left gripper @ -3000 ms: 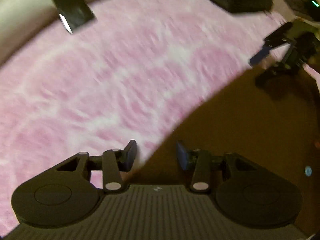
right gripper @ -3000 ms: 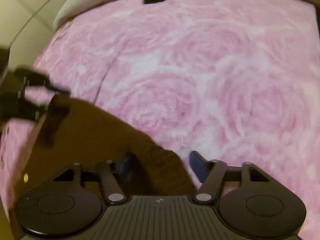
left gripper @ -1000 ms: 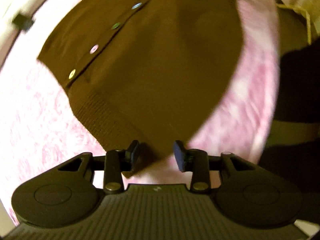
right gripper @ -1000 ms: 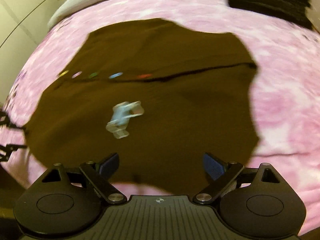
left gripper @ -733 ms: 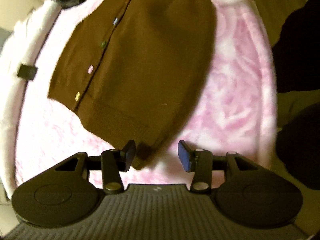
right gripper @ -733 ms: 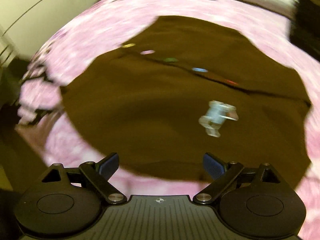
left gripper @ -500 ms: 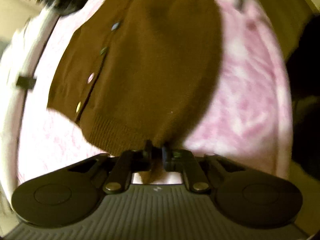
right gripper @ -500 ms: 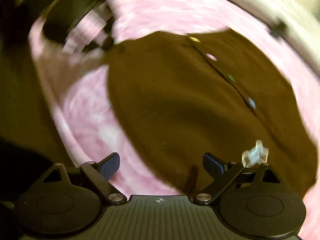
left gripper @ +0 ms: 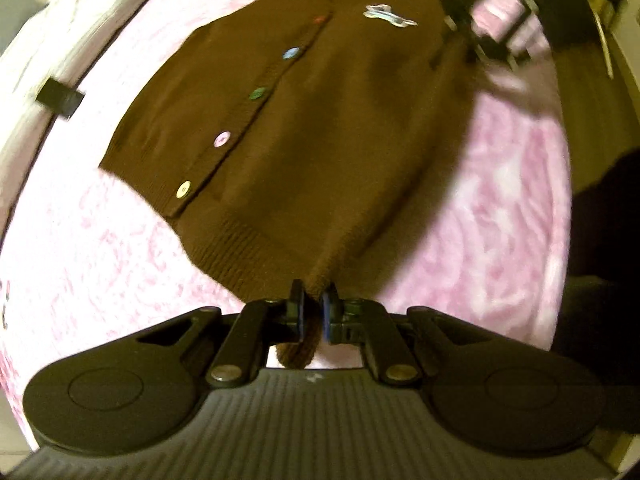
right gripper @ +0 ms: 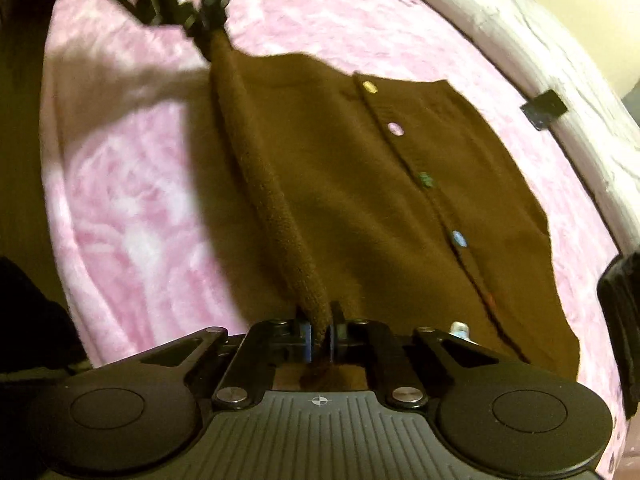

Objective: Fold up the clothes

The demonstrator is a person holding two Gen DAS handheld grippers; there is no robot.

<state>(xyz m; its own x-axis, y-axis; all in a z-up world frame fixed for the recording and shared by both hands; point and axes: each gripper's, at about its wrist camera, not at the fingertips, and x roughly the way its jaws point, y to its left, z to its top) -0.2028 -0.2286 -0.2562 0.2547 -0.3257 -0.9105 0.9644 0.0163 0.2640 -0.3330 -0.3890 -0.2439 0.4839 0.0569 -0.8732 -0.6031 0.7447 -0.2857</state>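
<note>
Your left gripper (left gripper: 313,307) and right gripper (right gripper: 320,330) each pinch one side edge of the brown button-front cardigan (left gripper: 304,128) on the pink blanket (left gripper: 500,240), ready to fold that side inward.

This is a bedroom in a home. A bed fills both views, spread with a fluffy pink blanket (left gripper: 500,240) patterned in large pale roses. Along the blanket's far edge runs a white quilted mattress edge (right gripper: 560,64) with a small black tag (right gripper: 544,110) on it. Beyond the mattress edge stands a plain cream wall (right gripper: 616,28).
</note>
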